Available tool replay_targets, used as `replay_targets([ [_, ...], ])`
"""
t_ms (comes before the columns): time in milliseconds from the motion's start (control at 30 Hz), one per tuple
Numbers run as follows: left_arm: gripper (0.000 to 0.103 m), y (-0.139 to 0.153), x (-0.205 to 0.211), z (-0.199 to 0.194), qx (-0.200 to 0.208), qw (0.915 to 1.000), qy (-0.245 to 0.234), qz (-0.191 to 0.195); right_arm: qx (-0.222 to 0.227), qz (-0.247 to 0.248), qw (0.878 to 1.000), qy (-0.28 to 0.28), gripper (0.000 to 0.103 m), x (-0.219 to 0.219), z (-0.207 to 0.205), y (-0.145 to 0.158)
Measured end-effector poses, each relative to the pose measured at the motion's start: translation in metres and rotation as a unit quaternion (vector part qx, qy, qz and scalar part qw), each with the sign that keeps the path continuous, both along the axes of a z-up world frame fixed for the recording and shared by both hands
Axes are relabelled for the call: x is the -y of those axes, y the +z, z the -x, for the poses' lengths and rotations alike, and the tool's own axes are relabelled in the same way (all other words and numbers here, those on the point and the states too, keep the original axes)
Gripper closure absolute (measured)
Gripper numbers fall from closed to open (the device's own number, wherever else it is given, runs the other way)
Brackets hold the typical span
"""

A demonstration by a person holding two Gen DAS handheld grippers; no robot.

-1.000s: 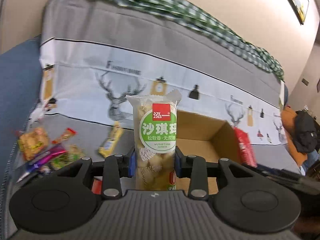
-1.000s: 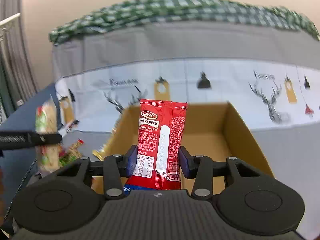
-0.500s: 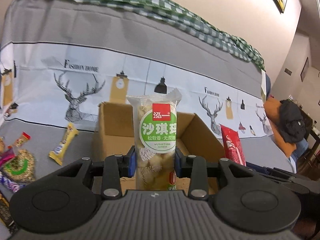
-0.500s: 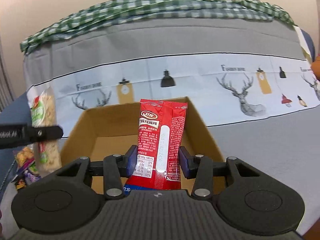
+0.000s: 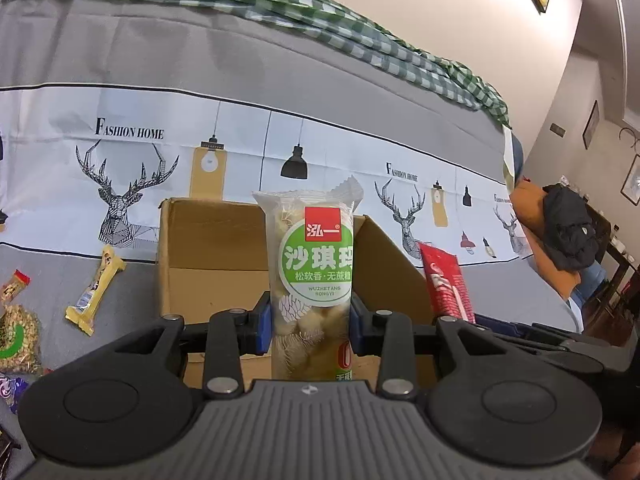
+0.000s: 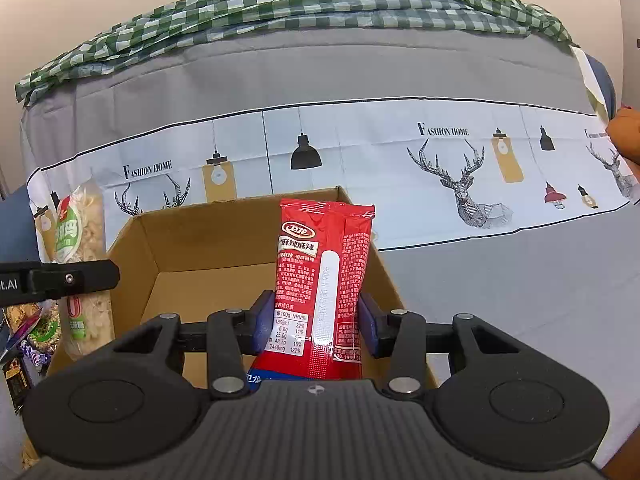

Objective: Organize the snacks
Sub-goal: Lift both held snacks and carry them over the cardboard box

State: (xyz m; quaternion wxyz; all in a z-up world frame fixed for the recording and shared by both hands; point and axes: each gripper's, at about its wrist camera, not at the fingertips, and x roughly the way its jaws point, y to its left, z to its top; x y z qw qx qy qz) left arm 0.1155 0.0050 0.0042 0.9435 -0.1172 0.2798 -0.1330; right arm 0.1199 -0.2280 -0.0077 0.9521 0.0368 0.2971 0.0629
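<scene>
- My left gripper (image 5: 310, 320) pinched a clear bag of puffy cake bites with a green label (image 5: 310, 280). The blue pads pressed on both of its sides, low down on the bag.
- That bag stood in the middle of the left view, right in front of the open cardboard box (image 5: 208, 256).
- My right gripper (image 6: 316, 320) pinched a red spicy snack pack (image 6: 324, 280). It sat in the middle of the right view, over the brown box (image 6: 192, 248).
- Both packs stood up tall. Their long sides ran from the bottom of the frame to the top, with the crimped ends up.
- The red pack leaned a little, with its top tipped toward the right of the frame.
- I think a pack could miss the box if I let go too soon, because I could not tell if the cake bag was over the hole or just in front of it.
- I think the two grippers could bump, because both were near the same box.
- A tall pack could fall on the box wall and flop out onto the grey cover (image 6: 520, 280).
- More snacks lay at the lower left of the left view, like a yellow bar (image 5: 96, 292).
</scene>
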Motion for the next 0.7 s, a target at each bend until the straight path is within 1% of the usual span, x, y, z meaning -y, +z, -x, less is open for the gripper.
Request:
replay_targets([
  [167, 0.063, -0.0009, 0.0003, 0.0009, -0.003, 1.0000, 0.000, -0.001, 0.004, 0.006, 1.000, 0.009, 0.057, -0.0035, 0.0016, 0.0010],
  [367, 0.063, 0.0001, 0.0021, 0.0017, -0.001, 1.0000, -0.003, -0.001, 0.002, 0.003, 1.000, 0.003, 0.057, 0.0017, 0.0007, 0.0010],
  [700, 0.063, -0.0015, 0.0028, 0.0008, -0.002, 1.0000, -0.007, 0.000, -0.001, 0.008, 1.000, 0.006, 0.057, -0.0038, -0.0010, -0.0006],
])
